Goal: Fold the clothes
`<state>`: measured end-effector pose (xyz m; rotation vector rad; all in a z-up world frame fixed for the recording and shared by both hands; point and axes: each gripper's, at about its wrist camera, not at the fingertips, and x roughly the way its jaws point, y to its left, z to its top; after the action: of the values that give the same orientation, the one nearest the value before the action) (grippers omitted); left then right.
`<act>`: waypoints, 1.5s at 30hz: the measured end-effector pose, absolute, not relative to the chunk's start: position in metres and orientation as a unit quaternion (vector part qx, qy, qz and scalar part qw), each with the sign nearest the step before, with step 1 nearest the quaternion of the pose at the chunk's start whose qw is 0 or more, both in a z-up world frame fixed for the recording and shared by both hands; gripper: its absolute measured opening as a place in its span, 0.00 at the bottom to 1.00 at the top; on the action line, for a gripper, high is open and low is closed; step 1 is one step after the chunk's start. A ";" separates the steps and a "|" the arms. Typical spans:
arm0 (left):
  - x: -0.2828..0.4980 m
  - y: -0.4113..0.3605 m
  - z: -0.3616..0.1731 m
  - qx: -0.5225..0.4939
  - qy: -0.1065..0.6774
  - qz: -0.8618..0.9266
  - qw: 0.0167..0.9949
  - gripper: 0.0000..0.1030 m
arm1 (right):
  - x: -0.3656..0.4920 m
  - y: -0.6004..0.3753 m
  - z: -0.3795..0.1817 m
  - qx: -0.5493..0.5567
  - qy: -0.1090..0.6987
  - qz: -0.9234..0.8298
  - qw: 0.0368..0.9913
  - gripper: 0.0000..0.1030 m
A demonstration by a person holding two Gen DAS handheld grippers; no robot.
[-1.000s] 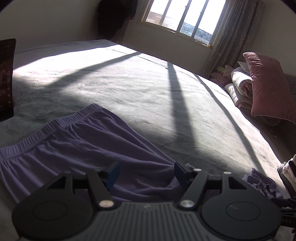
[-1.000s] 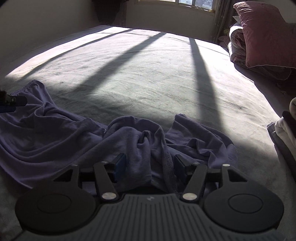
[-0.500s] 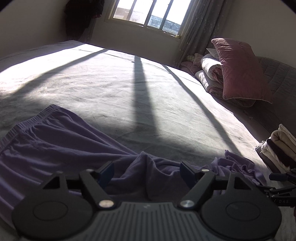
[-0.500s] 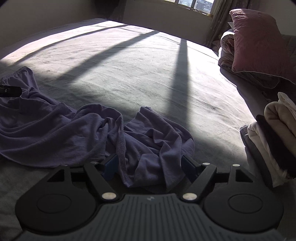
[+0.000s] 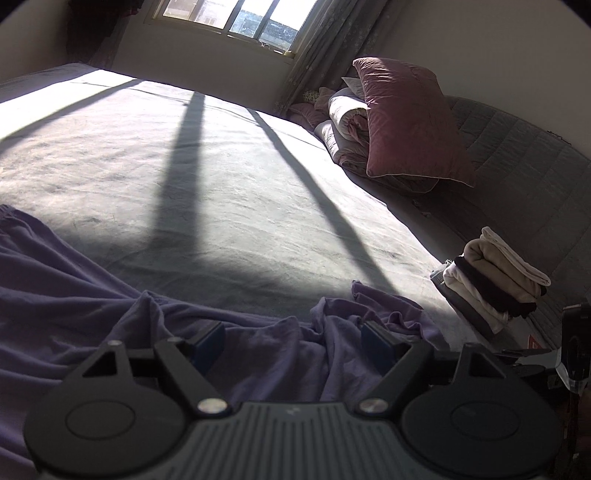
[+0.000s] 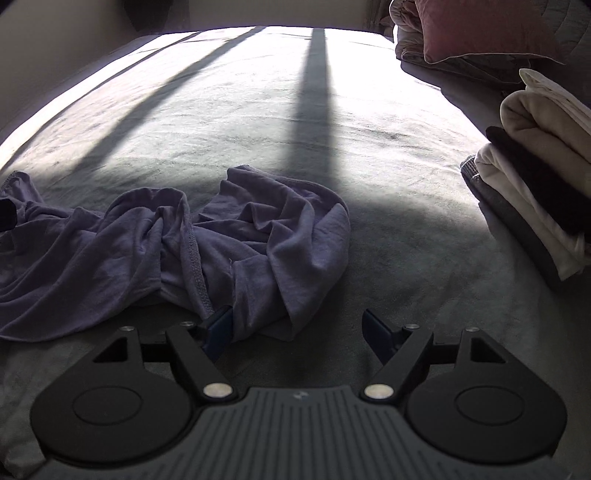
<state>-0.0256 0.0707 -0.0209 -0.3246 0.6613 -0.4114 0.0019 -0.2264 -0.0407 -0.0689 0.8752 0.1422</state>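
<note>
**Purple pants lie bunched on the bed, both tongs wide open**

The purple pants [image 6: 236, 236] lie crumpled on the gray bed [image 6: 295, 122]. They are in the part closest to us, in shadow. From the right wrist camera, the pants fill the space from 9 o'clock to the middle of the view. A bunched, folded end sits in the middle. A stitched hem runs down toward 6 o'clock.

The right tongs [image 6: 297, 334] are wide open and hold nothing. The left fingertip [image 6: 219, 330] touches the edge of the pants. The right fingertip [image 6: 376, 332] is over bare bed, apart from the cloth.

From the left wrist camera, the pants [image 5: 92, 295] spread from 9 o'clock across the bottom to about 4 o'clock. The left tongs [image 5: 293, 341] are wide open too. They sit low over the wrinkled cloth. Cloth lies between the two fingers, but they are not pinching it.

A stack of folded clothes [image 5: 495, 280] sits at 3 o'clock on the bed edge. A pink pillow [image 5: 410, 122] leans on rolled blankets [image 5: 347, 122] at 1 o'clock. A window [image 5: 236, 18] is at 12 o'clock. Bright sun and long dark stripes cross the far part of the bed.
</note>
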 end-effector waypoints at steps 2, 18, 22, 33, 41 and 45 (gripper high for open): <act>-0.027 0.061 -0.022 -0.155 0.329 -0.226 0.904 0.69 | 0.003 -0.229 -0.038 -0.022 0.420 0.067 0.905 0.76; -0.053 -0.025 -0.056 0.047 0.334 -0.292 0.895 0.43 | -0.005 -0.244 -0.022 0.081 0.412 0.120 0.900 0.54; -0.056 -0.034 -0.062 0.089 0.324 -0.276 0.901 0.34 | -0.002 -0.232 -0.034 0.083 0.432 0.135 0.888 0.47; -0.060 -0.006 -0.047 0.025 0.328 -0.292 0.898 0.00 | -0.010 -0.267 -0.019 0.096 0.374 0.087 0.918 0.04; -0.093 0.009 -0.040 0.000 0.324 -0.375 0.869 0.00 | -0.026 -0.307 0.001 0.104 0.333 0.031 0.937 0.03; -0.109 0.012 -0.042 0.009 0.324 -0.400 0.858 0.00 | -0.040 -0.322 0.002 0.094 0.323 0.006 0.942 0.01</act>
<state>-0.1085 0.0121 -0.0421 0.0193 0.6802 -0.8394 -0.0395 -0.3220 0.0025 0.1927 0.6597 0.0127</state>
